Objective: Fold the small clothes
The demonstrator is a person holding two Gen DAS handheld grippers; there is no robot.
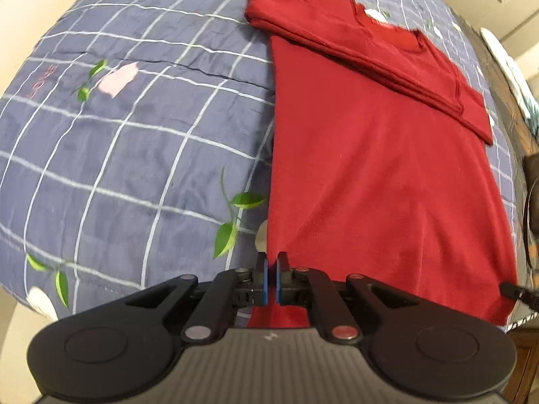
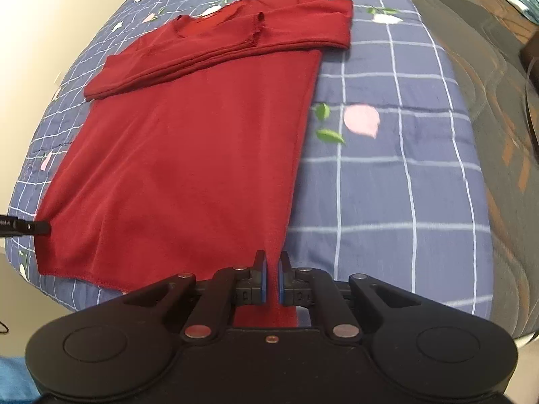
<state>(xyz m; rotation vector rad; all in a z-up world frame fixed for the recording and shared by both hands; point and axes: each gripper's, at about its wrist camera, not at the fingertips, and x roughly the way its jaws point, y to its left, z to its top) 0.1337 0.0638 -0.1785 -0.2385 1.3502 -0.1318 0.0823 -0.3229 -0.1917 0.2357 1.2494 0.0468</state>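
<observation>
On the checked quilt (image 1: 134,155), both tongs (image 1: 271,277) (image 2: 272,277) pinch the red shirt's (image 1: 370,175) near hem.

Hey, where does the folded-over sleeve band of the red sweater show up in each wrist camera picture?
Left wrist: sleeve band runs diagonally across the upper right, from top centre down to the right edge.
Right wrist: sleeve band crosses the upper left to centre, rising rightward.
Shared landmark: the sweater's neckline, just beyond the band.
</observation>
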